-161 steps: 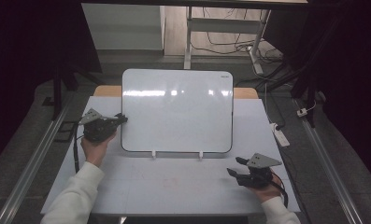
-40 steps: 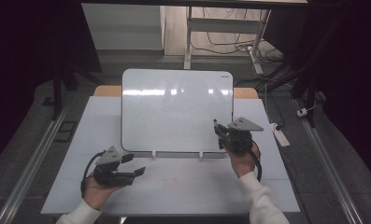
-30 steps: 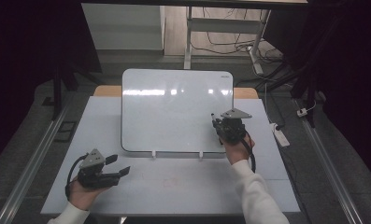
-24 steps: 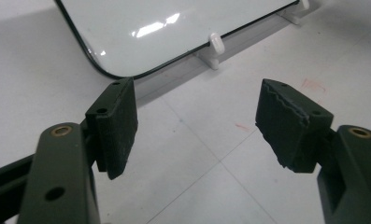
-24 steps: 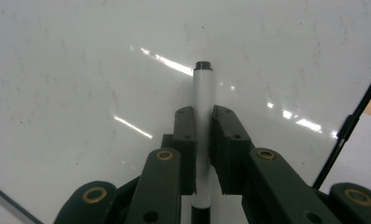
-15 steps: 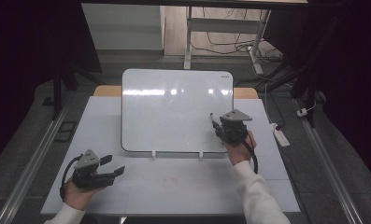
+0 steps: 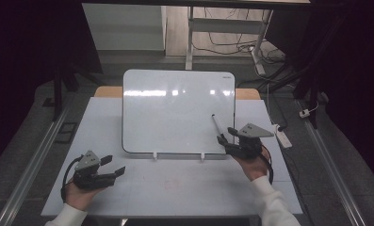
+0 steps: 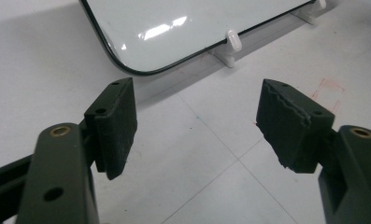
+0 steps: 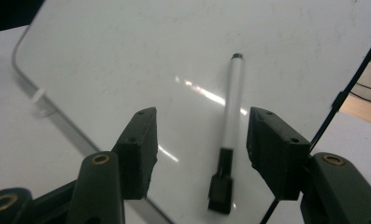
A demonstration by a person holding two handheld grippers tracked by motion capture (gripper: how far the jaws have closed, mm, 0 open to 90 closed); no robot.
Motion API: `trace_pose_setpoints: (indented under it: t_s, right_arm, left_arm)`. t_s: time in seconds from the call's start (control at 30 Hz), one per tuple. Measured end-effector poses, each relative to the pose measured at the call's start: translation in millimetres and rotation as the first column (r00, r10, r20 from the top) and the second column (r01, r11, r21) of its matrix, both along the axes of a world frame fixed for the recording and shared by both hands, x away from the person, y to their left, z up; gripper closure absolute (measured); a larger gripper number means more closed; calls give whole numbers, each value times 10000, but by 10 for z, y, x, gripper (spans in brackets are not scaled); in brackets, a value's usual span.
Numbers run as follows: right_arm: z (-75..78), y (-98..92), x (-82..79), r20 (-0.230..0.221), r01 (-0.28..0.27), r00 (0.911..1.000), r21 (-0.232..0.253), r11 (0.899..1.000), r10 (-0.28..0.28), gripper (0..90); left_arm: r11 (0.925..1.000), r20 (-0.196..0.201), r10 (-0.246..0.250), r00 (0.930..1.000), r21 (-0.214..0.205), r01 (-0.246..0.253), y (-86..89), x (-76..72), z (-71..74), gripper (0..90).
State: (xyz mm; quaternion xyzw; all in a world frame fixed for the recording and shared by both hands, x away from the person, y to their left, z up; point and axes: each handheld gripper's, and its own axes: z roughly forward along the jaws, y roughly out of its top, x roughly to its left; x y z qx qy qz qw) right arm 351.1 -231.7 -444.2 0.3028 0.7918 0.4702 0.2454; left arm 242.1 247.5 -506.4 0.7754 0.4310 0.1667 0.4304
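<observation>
A white-bodied marker with a black cap rests against the lower right of the whiteboard, which leans back on its stand. My right gripper sits just in front of the marker; its jaws have just been opening. In the right gripper view the marker lies on the whiteboard between the spread jaws of the right gripper, and neither pad touches it. My left gripper hovers open near the table's front left. In the left gripper view the left gripper has nothing between its jaws, and the whiteboard corner lies ahead.
Two white feet hold the board up on the white table. A white power strip lies at the table's right edge. Metal rails run along both sides, and desk legs with cables stand behind.
The right gripper has drawn back from the board toward the lower right and its jaws have spread, leaving the marker on the board. The left gripper has stayed about where it was.
</observation>
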Motion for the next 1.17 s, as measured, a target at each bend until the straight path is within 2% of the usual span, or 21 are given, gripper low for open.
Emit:
trace_pose_setpoints:
  t_s: [0.13,0.37,0.57,0.67,0.8,1.17]
  right_arm:
    - [-70,-175,-183,70,-274,9996,43,9996,274,425]
    - [-235,-565,-459,15,-97,10000,-205,9997,97,414]
    - [-402,-925,-587,-253,305,9992,-246,9992,-312,407]
    - [-472,-1044,-612,-424,445,9981,-148,9989,-451,407]
    - [-491,-1095,-590,-468,452,9979,-86,9989,-455,408]
    - [-506,-1039,-585,-457,281,9985,-298,9992,-295,408]
  left_arm:
    - [9999,-58,-150,9999,31,151,-14,5,-15,292]
    - [9998,-120,-166,9998,54,166,-22,12,-33,286]
    - [9998,-61,-167,9998,117,167,-24,11,-45,286]
    - [9997,-48,-187,9998,149,188,-34,9,-53,284]
    - [9997,-10,-188,9998,182,189,-35,8,-56,283]
    - [9997,31,-172,9998,186,171,-25,6,-55,276]
